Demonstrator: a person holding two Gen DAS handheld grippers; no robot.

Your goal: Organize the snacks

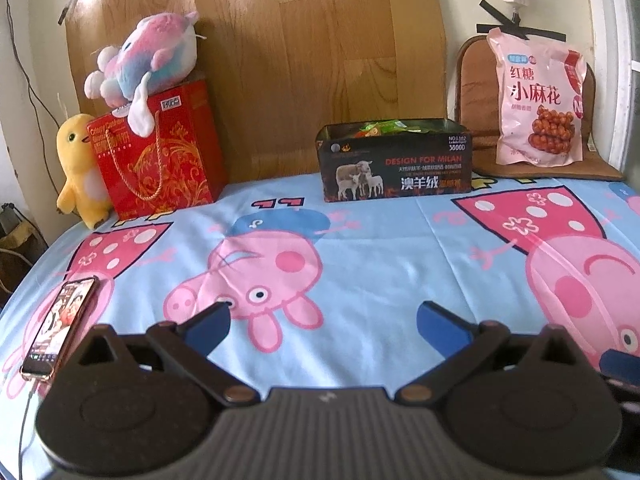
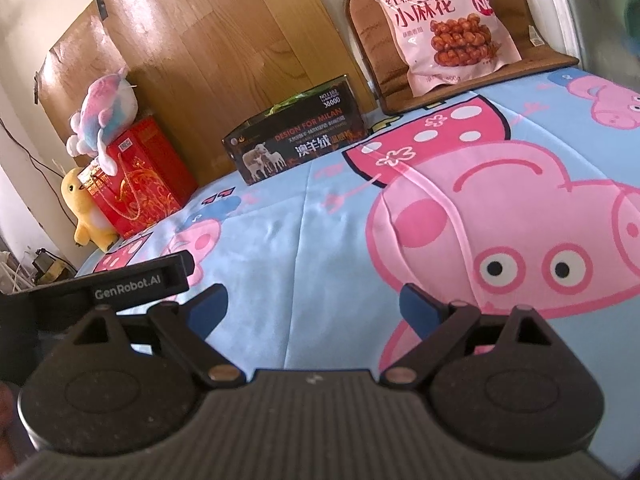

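A black open box (image 1: 396,162) printed "DESIGN FOR MILAN" stands at the back of the bed with green snack packets (image 1: 390,127) inside; it also shows in the right wrist view (image 2: 296,140). A big pink snack bag (image 1: 538,98) leans upright on a brown chair cushion at the back right, also seen in the right wrist view (image 2: 434,26). My left gripper (image 1: 322,320) is open and empty, low over the sheet, well short of the box. My right gripper (image 2: 314,306) is open and empty over the sheet.
The bed has a blue cartoon-pig sheet (image 1: 380,248). A red gift bag (image 1: 156,152) with a pastel plush (image 1: 148,56) on top and a yellow plush (image 1: 78,168) stand at the back left. A phone (image 1: 60,324) lies at the left edge. The left gripper's body (image 2: 120,284) shows left of my right gripper.
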